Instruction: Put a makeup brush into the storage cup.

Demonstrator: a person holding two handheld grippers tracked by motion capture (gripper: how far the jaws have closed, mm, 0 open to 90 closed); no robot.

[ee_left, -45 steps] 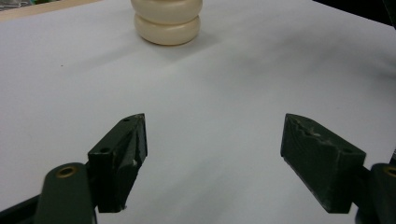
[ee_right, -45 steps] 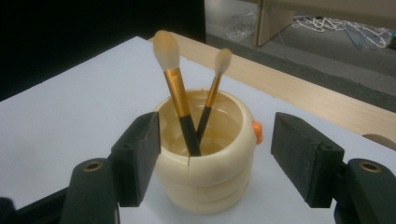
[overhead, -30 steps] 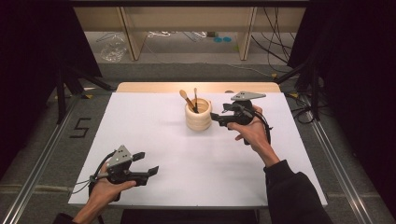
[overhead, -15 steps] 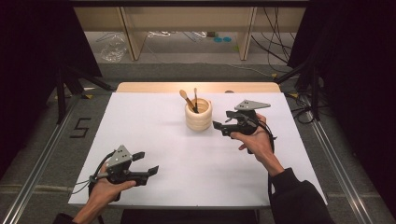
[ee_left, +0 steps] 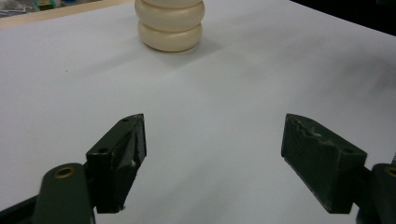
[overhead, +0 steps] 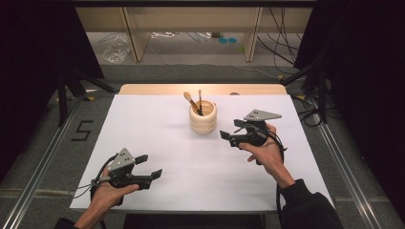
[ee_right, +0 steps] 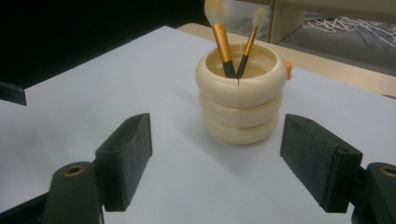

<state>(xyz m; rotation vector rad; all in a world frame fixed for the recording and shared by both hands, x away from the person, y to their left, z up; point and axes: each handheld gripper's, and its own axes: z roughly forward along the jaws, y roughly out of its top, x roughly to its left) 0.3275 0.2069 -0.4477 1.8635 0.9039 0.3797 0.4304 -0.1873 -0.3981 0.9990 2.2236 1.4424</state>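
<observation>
Right gripper view: my right gripper [ee_right: 215, 158], jaws spread and just widening, faces the cup [ee_right: 240, 95] of brushes [ee_right: 223, 39]; left gripper [ee_left: 212, 154] spread too.

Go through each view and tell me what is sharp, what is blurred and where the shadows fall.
High view: evenly lit white table cover, dark surroundings. Left gripper view: jaws sharp, cream ringed holder cropped at the top edge, faint shadow beside it. Right gripper view: holder sharp, brush tips and far cables soft.
</observation>
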